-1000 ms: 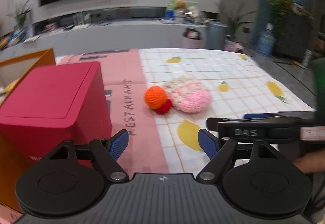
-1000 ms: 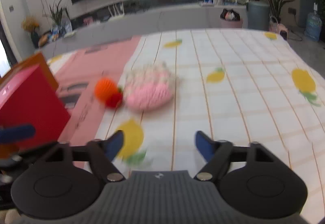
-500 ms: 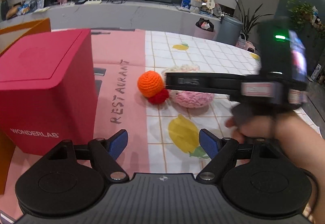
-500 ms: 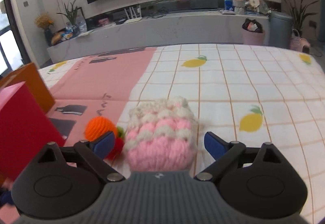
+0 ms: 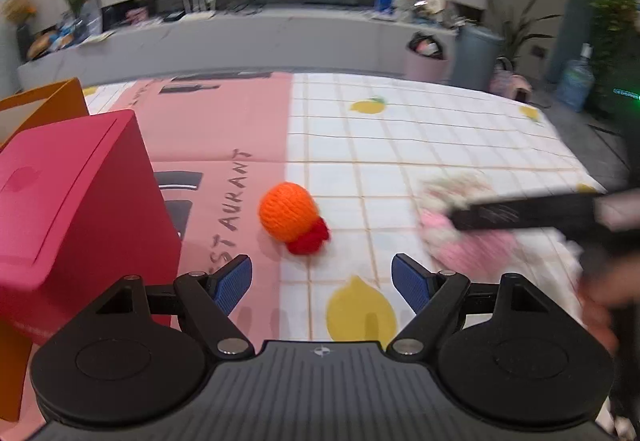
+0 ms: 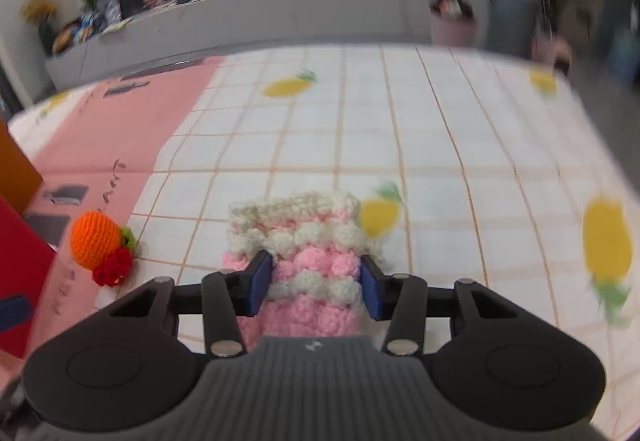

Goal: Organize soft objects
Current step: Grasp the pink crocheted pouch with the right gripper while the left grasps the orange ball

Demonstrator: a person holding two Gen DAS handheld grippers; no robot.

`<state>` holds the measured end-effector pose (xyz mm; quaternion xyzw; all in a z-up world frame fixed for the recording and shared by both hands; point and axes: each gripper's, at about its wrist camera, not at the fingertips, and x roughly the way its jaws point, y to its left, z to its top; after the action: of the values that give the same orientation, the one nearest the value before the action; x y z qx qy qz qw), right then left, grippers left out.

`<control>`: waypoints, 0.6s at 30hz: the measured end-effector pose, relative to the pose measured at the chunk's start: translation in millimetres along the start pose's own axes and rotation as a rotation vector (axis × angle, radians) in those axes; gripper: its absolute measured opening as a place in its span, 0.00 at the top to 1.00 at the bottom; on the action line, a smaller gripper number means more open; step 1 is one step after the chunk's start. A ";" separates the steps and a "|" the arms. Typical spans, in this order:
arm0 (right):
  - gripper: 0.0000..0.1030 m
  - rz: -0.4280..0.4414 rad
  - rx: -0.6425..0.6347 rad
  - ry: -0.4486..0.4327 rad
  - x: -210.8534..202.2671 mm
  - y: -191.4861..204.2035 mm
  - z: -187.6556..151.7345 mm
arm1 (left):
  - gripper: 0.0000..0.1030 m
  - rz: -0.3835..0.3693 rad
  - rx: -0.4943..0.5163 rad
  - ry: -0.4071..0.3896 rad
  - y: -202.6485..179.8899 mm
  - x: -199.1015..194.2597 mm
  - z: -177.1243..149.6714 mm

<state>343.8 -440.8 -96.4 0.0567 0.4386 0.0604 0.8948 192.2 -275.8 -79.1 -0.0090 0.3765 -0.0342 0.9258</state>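
Note:
A pink and cream knitted pouch (image 6: 308,261) sits between the blue pads of my right gripper (image 6: 316,283), which is shut on it; it also shows blurred in the left wrist view (image 5: 460,229). An orange knitted ball with a red flower (image 5: 290,217) lies on the tablecloth, ahead of my left gripper (image 5: 322,281), which is open and empty. The ball shows at the left of the right wrist view (image 6: 98,245).
A red box (image 5: 76,209) stands at the left with an orange box (image 5: 44,109) behind it. The pink and white checked tablecloth (image 5: 400,145) with lemon prints covers the table. A grey counter and plants stand far behind.
My right gripper closed on the knitted pouch and pulled it to the right, away from the orange ball. My left gripper stayed open.

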 end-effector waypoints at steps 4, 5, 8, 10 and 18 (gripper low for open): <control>0.54 0.047 0.026 0.000 -2.4 -13.0 -6.7 | 0.09 0.035 -0.030 0.032 3.0 27.0 24.5; 0.53 0.045 0.023 -0.002 -2.6 -12.2 -7.2 | 0.09 0.053 -0.033 0.039 3.0 33.3 29.5; 0.53 0.022 0.009 0.007 -1.9 -5.5 -5.9 | 0.09 0.117 -0.032 0.059 1.5 51.5 37.4; 0.53 0.014 0.000 0.009 -1.7 -3.0 -5.2 | 0.09 0.129 -0.042 0.083 1.4 60.7 39.6; 0.57 0.022 -0.006 0.008 -2.5 -4.9 -5.6 | 0.50 0.216 -0.094 0.187 3.5 72.3 37.2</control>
<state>338.1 -445.7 -98.7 0.0588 0.4415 0.0716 0.8924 270.0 -277.7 -102.9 -0.0087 0.4610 0.0827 0.8835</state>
